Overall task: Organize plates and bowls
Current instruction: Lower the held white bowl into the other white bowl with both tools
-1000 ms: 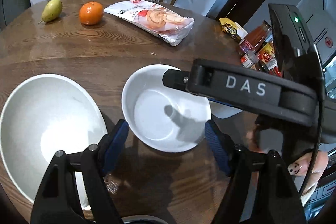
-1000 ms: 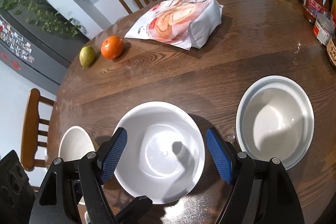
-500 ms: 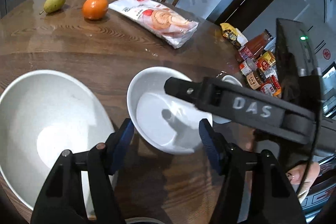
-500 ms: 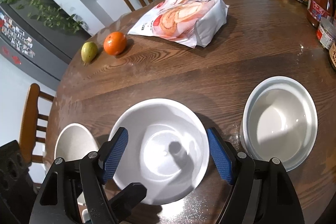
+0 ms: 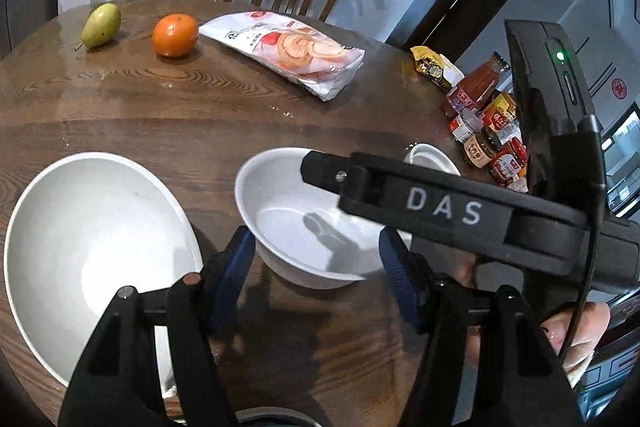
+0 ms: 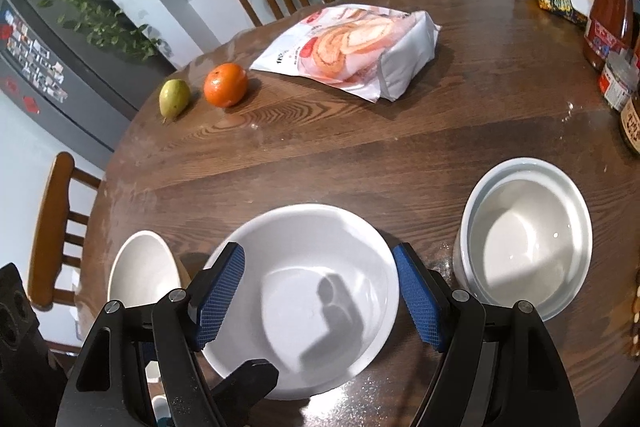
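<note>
Your left gripper [image 5: 316, 241] has just been closing, and the middle bowl [image 5: 308, 219] is between its blue pads. The pads look pressed on the bowl's two near sides, so it seems clamped on the bowl. The bowl sits on the wooden table [image 5: 200, 115], right in front of you.

Your right gripper [image 6: 318, 253] hangs over the same bowl with its pads wide apart. It holds nothing.

I think this bowl is hard, smooth and a bit heavy. It can slip out of the pads because its sides are round and shiny. It can also chip or break if it bumps. A pinch on the rim looks safer than a squeeze on the round sides.

Nothing is in the middle bowl. The big bowl [image 5: 100, 247] just beside it on the left has nothing in it. On the right, the two stacked bowls [image 6: 528, 239] sit one inside the other, and the top one has nothing in it.
</note>
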